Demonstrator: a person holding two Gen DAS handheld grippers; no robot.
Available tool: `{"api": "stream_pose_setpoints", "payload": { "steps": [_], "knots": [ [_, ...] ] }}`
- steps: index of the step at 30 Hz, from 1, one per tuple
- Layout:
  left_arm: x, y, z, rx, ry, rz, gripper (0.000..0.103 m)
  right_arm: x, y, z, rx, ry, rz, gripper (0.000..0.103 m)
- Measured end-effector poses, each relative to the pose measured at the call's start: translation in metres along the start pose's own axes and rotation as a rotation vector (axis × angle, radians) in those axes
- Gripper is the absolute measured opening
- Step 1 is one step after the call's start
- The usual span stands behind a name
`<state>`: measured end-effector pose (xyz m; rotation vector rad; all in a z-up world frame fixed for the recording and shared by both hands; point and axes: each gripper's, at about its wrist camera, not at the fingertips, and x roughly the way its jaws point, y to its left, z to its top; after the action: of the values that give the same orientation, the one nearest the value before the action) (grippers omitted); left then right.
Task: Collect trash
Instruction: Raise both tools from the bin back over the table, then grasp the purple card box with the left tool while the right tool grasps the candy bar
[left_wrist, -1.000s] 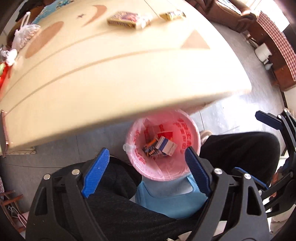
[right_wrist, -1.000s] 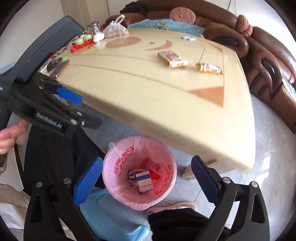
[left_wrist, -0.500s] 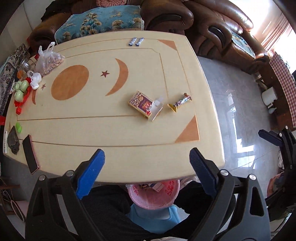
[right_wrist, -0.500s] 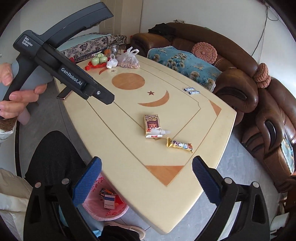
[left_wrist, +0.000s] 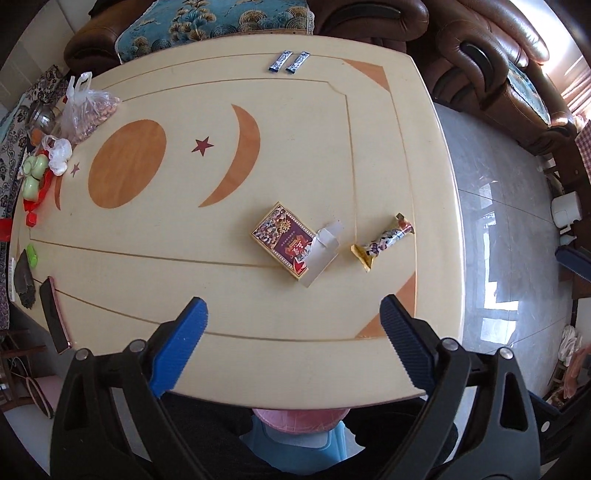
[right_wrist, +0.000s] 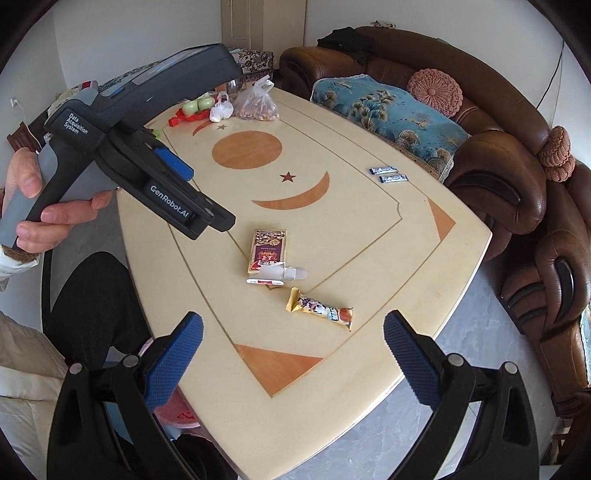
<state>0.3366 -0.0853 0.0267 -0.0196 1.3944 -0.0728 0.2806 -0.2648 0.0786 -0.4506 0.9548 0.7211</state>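
Both grippers spread wide, empty: left gripper (left_wrist: 291, 332), right gripper (right_wrist: 293, 347). On the table (left_wrist: 258, 295), candy wrapper (left_wrist: 382, 246) just right of the torn card box (left_wrist: 286, 240), long axis slanting toward the far-right corner, gold end nearest.

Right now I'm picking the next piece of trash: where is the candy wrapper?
The candy wrapper lies on the table just right of the open card box in the left wrist view, near the triangle inlay.
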Motion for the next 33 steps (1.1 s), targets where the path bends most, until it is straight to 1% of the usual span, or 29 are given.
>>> {"api": "stream_pose_setpoints", "payload": {
  "steps": [2,5,7,10,12,15,18,21,24,28,30,31,32,33],
  "knots": [
    [0.016,0.004,0.007,-0.051,0.017,-0.048,0.092,0.013,-0.005,0.003,-0.032,0.018,-0.009,0.096],
    [0.041,0.009,0.014,-0.134,0.035,-0.1,0.092,0.038,-0.011,0.006,-0.074,0.057,0.015,0.096],
    [0.058,0.008,0.018,-0.148,0.057,-0.102,0.092,0.055,-0.012,0.007,-0.11,0.084,0.023,0.096],
    [0.077,0.005,0.026,-0.15,0.064,-0.076,0.092,0.079,-0.013,0.006,-0.159,0.118,0.031,0.096],
    [0.088,0.007,0.029,-0.171,0.073,-0.079,0.092,0.095,-0.013,0.004,-0.184,0.141,0.043,0.096],
    [0.106,0.013,0.032,-0.235,0.087,-0.106,0.092,0.119,-0.014,0.0,-0.221,0.172,0.058,0.096],
    [0.122,0.02,0.034,-0.303,0.097,-0.119,0.092,0.143,-0.013,-0.004,-0.257,0.213,0.072,0.096],
    [0.14,0.025,0.037,-0.352,0.124,-0.129,0.092,0.165,-0.01,-0.007,-0.306,0.243,0.078,0.096],
    [0.157,0.029,0.038,-0.388,0.135,-0.121,0.092,0.186,-0.006,-0.01,-0.358,0.275,0.075,0.096],
    [0.175,0.035,0.038,-0.444,0.154,-0.114,0.092,0.212,-0.006,-0.013,-0.395,0.306,0.072,0.096],
    [0.185,0.039,0.038,-0.466,0.174,-0.114,0.092,0.223,-0.005,-0.015,-0.419,0.316,0.057,0.091],
    [0.188,0.04,0.037,-0.471,0.177,-0.12,0.092,0.229,-0.006,-0.016,-0.425,0.327,0.052,0.084],
    [0.187,0.038,0.039,-0.459,0.163,-0.112,0.088,0.235,-0.007,-0.018,-0.427,0.341,0.046,0.075],
    [0.187,0.037,0.039,-0.454,0.159,-0.113,0.088,0.24,-0.008,-0.02,-0.429,0.358,0.045,0.072]
  ]
}}
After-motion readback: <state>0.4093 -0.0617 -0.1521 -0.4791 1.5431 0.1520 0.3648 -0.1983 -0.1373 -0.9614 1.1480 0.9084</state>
